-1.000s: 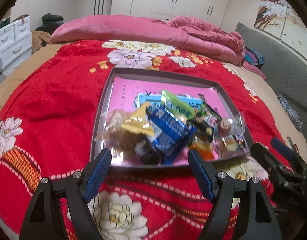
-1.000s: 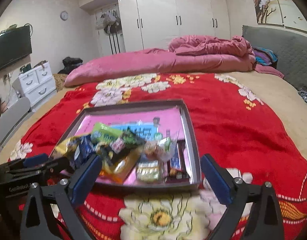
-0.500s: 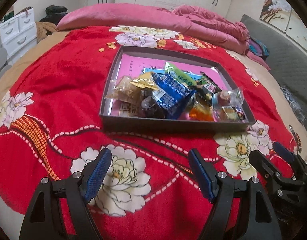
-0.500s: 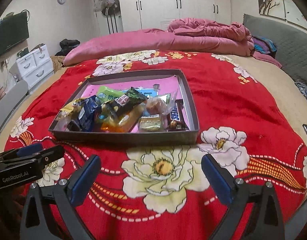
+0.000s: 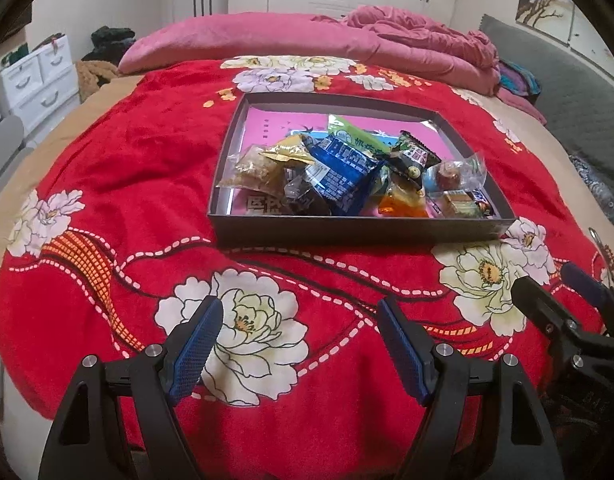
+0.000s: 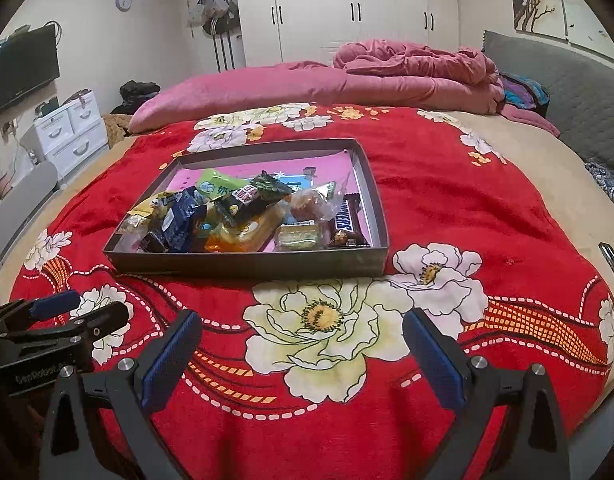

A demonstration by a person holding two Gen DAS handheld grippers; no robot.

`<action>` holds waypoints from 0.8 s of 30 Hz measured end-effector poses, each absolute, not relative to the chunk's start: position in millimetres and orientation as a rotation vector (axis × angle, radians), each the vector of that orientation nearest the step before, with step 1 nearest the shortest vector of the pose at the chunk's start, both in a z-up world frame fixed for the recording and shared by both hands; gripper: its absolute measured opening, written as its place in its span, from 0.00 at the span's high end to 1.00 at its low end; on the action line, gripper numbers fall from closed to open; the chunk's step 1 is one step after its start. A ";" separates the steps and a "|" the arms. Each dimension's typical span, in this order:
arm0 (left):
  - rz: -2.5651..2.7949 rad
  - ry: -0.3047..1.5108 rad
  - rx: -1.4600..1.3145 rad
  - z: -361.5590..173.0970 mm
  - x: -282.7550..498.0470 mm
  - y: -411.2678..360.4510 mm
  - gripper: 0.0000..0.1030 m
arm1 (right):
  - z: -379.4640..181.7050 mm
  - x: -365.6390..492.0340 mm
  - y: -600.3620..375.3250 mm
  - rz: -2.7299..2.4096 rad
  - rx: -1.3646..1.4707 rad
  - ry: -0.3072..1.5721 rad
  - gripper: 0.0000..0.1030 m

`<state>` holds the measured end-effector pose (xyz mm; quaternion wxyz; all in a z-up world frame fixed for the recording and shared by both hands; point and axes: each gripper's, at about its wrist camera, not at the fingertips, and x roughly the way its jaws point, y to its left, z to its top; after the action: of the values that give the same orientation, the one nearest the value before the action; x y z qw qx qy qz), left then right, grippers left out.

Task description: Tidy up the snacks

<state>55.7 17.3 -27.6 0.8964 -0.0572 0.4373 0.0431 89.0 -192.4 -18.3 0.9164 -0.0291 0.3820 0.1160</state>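
Note:
A shallow dark box (image 5: 359,232) (image 6: 247,264) with a pink floor lies on the red flowered blanket (image 5: 139,168) (image 6: 447,184). Several wrapped snacks are heaped at its near end: a blue packet (image 5: 343,172) (image 6: 181,220), a green packet (image 5: 353,136) (image 6: 213,188), an orange one (image 5: 399,204) (image 6: 243,234) and a Snickers bar (image 6: 345,220). My left gripper (image 5: 299,316) is open and empty over the blanket, short of the box. My right gripper (image 6: 303,330) is open and empty too, also short of the box; its tips (image 5: 547,280) show at the right in the left wrist view.
A pink duvet (image 5: 347,44) (image 6: 347,80) is piled at the bed's far end. White drawers (image 5: 39,80) (image 6: 71,132) stand at the left, a grey padded headboard (image 6: 567,92) at the right. A small metal object (image 6: 613,260) lies near the bed's right edge.
Both grippers have drawn back from the box toward the bed's near edge; the box now sits farther away with more blanket before it. Both jaws stayed open.

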 end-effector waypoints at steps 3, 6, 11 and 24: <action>0.090 0.905 -0.120 -26.9 55.1 18.7 0.22 | -18.5 88.8 -192.6 0.240 -0.062 0.786 0.02; 0.091 0.904 -0.121 -26.5 55.2 19.8 0.22 | -18.3 89.3 -192.5 0.241 -0.065 0.786 0.02; 0.086 0.907 -0.120 -26.5 56.0 19.5 0.22 | -19.7 89.8 -191.3 0.240 -0.069 0.789 0.02; 0.084 0.911 -0.115 -26.8 56.8 17.8 0.22 | -20.3 90.0 -190.8 0.239 -0.070 0.791 0.02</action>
<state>56.8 17.8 -26.8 0.8956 -0.0555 0.4395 0.0404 90.0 -190.8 -20.3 0.9153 -0.0342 0.3841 0.1161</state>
